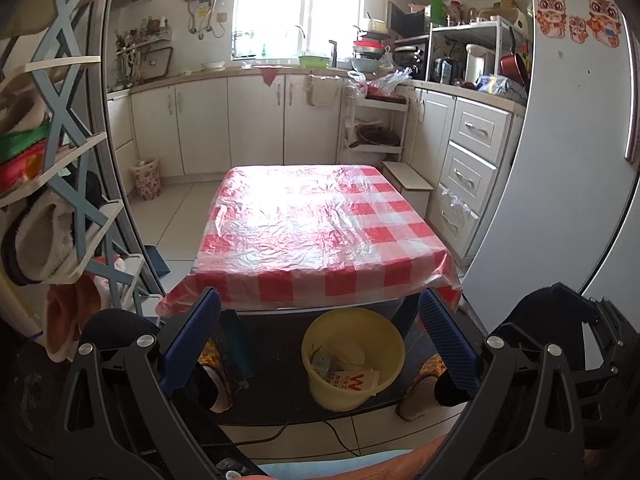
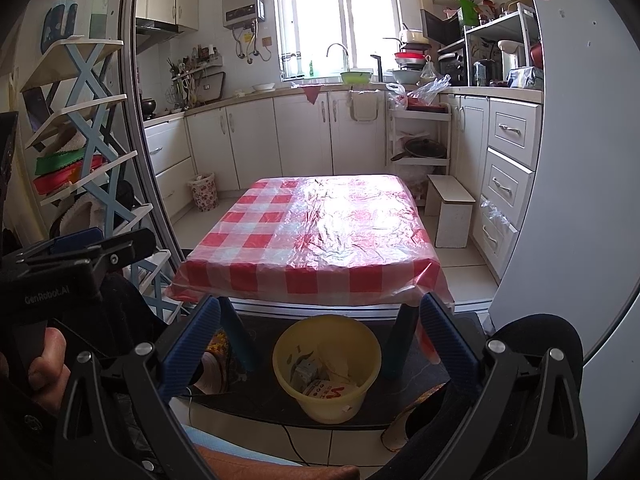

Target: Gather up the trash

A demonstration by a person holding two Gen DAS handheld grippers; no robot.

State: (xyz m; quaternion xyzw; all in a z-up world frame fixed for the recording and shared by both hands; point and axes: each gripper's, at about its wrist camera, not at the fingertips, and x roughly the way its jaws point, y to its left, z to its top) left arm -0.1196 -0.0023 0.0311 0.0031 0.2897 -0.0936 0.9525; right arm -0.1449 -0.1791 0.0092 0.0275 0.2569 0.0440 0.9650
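Both grippers, left [image 1: 320,344] and right [image 2: 320,344], hang released and hold nothing. Just below and ahead sits the bucket [image 2: 326,368], trash [image 2: 320,380] already inside; the table [image 2: 312,232] beyond looks bare. Collecting seems finished; next, look for leftovers.

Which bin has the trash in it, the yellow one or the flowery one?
The yellow bin, on the mat just beyond the tongs; cartons show inside. The flowery bin stands far off by the cabinets.
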